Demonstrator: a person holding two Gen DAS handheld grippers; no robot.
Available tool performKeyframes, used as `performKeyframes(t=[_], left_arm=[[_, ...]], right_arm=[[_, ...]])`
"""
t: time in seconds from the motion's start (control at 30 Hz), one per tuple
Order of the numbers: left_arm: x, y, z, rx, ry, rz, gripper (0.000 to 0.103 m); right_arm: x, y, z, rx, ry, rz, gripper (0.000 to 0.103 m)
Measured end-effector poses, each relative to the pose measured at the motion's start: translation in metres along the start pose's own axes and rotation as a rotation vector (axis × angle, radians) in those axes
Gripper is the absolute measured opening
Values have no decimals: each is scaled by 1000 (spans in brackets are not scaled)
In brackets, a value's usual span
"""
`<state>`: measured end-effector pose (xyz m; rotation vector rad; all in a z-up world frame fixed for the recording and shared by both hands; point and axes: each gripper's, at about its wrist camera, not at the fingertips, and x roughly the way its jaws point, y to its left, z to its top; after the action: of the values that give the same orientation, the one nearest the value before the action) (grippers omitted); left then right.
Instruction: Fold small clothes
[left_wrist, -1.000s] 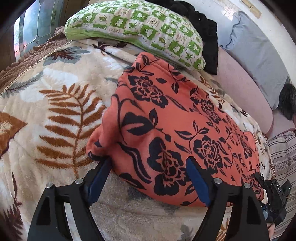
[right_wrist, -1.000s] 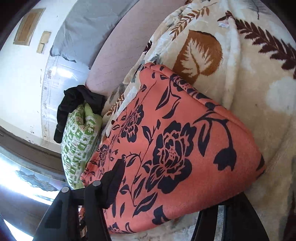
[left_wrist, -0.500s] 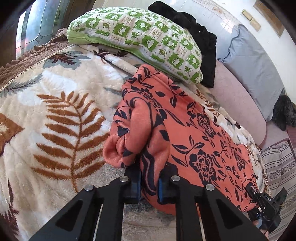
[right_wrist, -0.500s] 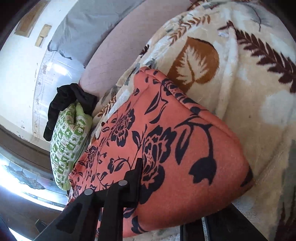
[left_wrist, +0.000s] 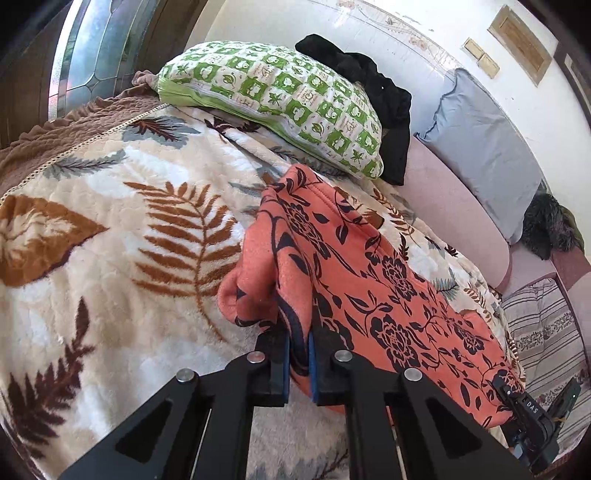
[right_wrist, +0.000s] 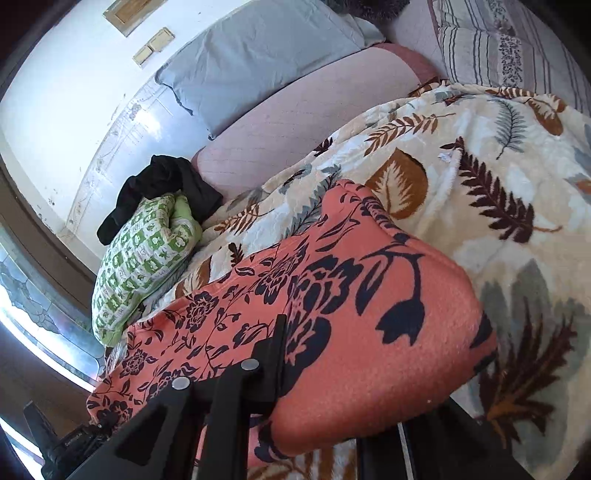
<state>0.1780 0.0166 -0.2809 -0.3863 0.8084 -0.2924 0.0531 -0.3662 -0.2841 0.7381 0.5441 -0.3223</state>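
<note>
An orange fleece garment with black flowers (left_wrist: 369, 288) lies stretched across a cream leaf-print blanket (left_wrist: 110, 240). My left gripper (left_wrist: 299, 347) is shut on its near left corner, where the cloth bunches up between the blue pads and lifts off the blanket. In the right wrist view the garment (right_wrist: 369, 314) drapes over my right gripper (right_wrist: 291, 354), which is shut on its near right edge. One black finger (right_wrist: 275, 343) shows and the other is hidden under the cloth. In the left wrist view, the right gripper's body (left_wrist: 532, 421) sits at the garment's far corner.
A green-and-white patterned pillow (left_wrist: 280, 103) with a black garment (left_wrist: 384, 92) behind it lies at the blanket's far end. A grey pillow (left_wrist: 487, 147) leans on a pink padded surface (left_wrist: 454, 229) along the wall. A striped cushion (left_wrist: 546, 332) is at the right.
Both grippers went from open around the garment's near edge to shut on it. They then rose, lifting that edge and bunching the left corner.
</note>
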Motion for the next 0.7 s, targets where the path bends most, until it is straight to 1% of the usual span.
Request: performKeyframes(t=[0.07,0.1,0.17,0.23,0.27,0.3,0.37,0.4,0.43,0.47,0.5,0.53,0.57,0.63,0.67,0.7], left_arm=[[-19,6,-10,14,-22,21,5],[-30,10,-16,16,-36,30,0],[-48,21,-25,20,-64,54,0],[-53,36,-30,6,-53,63,0],[-54,45,-30,-27,-41,66,0],[-53,55,-29,-60,-32,53,0],[-45,67,-23,-90,8,-8,0],[-41,71,-21,-104,30,-18,4],[-39,74,-19,-125,33,-36,10],[-38,77,-17,-147,27,-65,33],[-37,78,-15,-168,21,-96,69],[-36,77,-13,-193,15,-123,84],[-36,75,-12,-220,-1,-158,91],[-31,68,-9,-238,-6,-218,91],[-26,62,-8,-226,7,-225,91],[-18,55,-7,-213,34,-214,91]], right_arm=[[-17,-3,-13,-9,4,-12,15],[-24,-6,-19,-4,10,-13,15],[-34,-11,-28,5,25,-23,15],[-35,-16,-35,6,42,-42,15],[-34,-19,-36,15,51,-49,15],[-32,-22,-37,20,56,-55,15],[-28,-24,-37,12,50,-70,15],[-25,-24,-37,5,49,-75,15],[-23,-24,-38,2,48,-80,15],[-21,-25,-39,0,50,-86,15],[-18,-26,-40,0,56,-94,15],[-15,-27,-42,5,64,-102,15],[-13,-29,-44,17,72,-105,15],[-9,-34,-48,47,88,-105,15],[-8,-36,-48,59,93,-102,15],[-7,-38,-49,66,95,-98,15]])
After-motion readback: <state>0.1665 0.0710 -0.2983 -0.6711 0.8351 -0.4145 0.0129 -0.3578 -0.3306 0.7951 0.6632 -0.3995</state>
